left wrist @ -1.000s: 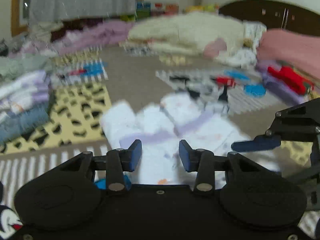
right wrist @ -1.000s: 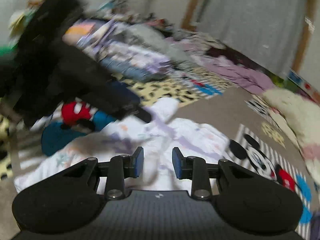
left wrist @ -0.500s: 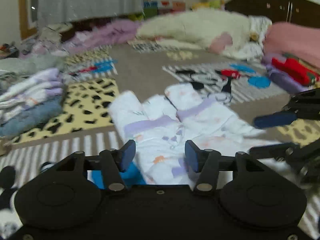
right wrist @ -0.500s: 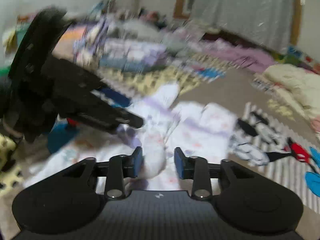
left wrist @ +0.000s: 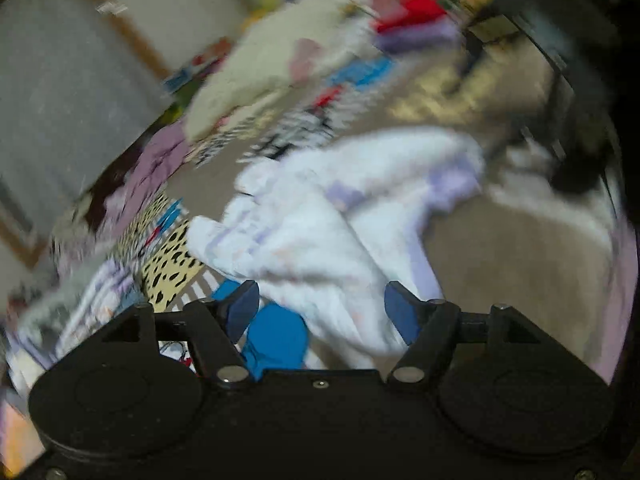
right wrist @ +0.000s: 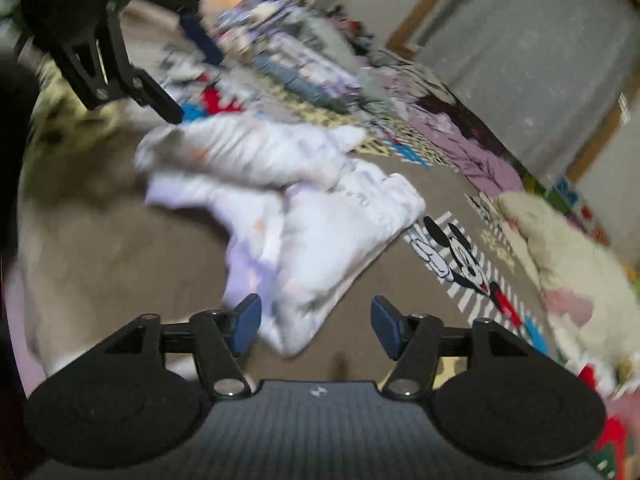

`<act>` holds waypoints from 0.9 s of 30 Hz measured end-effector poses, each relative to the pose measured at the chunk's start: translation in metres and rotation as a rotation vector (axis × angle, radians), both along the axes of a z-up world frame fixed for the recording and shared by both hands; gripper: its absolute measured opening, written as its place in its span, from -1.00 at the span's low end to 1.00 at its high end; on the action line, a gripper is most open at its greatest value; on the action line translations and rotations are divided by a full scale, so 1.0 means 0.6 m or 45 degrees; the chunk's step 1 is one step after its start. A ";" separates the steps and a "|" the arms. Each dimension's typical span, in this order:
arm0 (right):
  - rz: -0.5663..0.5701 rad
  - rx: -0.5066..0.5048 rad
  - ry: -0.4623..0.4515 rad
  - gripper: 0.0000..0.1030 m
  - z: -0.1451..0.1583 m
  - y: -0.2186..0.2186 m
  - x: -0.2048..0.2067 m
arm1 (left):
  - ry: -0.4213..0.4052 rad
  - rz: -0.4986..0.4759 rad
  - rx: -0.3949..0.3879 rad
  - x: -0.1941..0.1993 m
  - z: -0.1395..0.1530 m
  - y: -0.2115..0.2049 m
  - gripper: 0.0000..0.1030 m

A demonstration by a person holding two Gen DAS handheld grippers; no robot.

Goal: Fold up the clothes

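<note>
1. Garment first: the white cotton garment with lilac bands and small pastel prints lies crumpled on the brown floor mat, in the middle of the scene, with one lobe reaching toward the near edge between my two claws.
2. My left claw has its jaws opening, standing wide with blue pads. A near fold of the garment shows between them, but the pads are not pressing on it, so I hold nothing there.
3. My right claw is likewise opening. The garment's near tip sits just beyond its left pad, between the jaws in view, untouched as far as I can tell.
4. Both views are tilted and smeared with blur, so fine creases and the exact edges of the cloth are hard to read.
5. In the right-hand view my left claw appears at the far left, above the garment's far end. I judge the two claws are spread to either end so the cloth can be taken at two points and laid flat.
6. Around it: folded stacks of clothing sit far left, a cream fluffy blanket lies to the right, and a cartoon-mouse print marks the mat just beside the garment.
7. Folding looks barely begun, since the piece is bunched rather than squared.
</note>
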State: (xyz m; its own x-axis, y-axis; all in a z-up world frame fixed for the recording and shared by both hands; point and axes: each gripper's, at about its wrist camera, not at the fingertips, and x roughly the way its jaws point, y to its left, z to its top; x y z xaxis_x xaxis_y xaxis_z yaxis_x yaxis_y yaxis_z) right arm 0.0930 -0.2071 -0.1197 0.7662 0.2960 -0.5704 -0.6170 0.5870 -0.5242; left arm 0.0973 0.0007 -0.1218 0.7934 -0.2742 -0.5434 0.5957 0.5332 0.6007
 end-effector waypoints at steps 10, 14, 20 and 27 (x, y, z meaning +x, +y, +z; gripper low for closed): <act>0.133 -0.361 -0.152 0.53 -0.064 0.040 -0.003 | -0.364 -0.242 0.542 -0.032 -0.110 -0.019 0.55; 0.205 -0.418 -0.339 0.57 -0.082 0.041 -0.006 | -0.527 -0.318 0.627 -0.019 -0.119 -0.028 0.55; 0.277 -0.431 -0.600 0.49 -0.097 0.028 -0.019 | -0.643 -0.409 0.643 -0.014 -0.131 -0.008 0.54; 0.403 -0.448 -0.652 0.40 -0.107 0.021 -0.009 | -0.571 -0.463 0.620 -0.003 -0.124 -0.018 0.20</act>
State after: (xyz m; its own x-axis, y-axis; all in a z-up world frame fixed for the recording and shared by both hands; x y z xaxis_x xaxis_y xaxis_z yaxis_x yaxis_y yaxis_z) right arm 0.0875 -0.1947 -0.1842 0.8715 0.4135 -0.2635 -0.3550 0.1613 -0.9208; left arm 0.0955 -0.0103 -0.1961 0.8725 -0.3725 -0.3162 0.3260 -0.0383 0.9446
